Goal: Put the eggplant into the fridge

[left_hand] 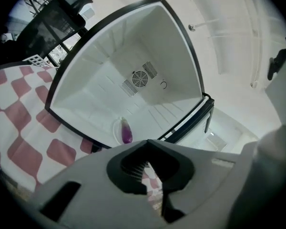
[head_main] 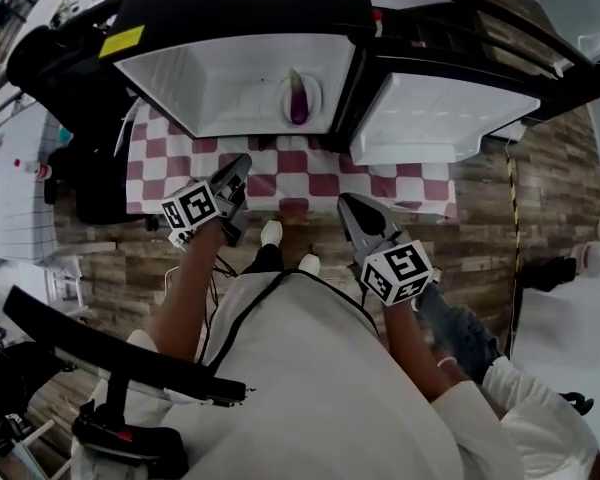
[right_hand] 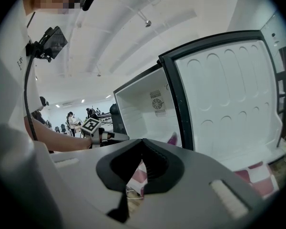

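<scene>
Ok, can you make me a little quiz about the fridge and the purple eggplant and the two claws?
1. True or false: the eggplant is lying inside the open fridge.
2. Pick one. The left claw and the right claw are: A) both wide open, B) both squeezing the eggplant, C) both shut with nothing in them.
3. What pattern is on the cloth next to the fridge?

Key: 1. True. 2. C. 3. Red and white checks.
</scene>
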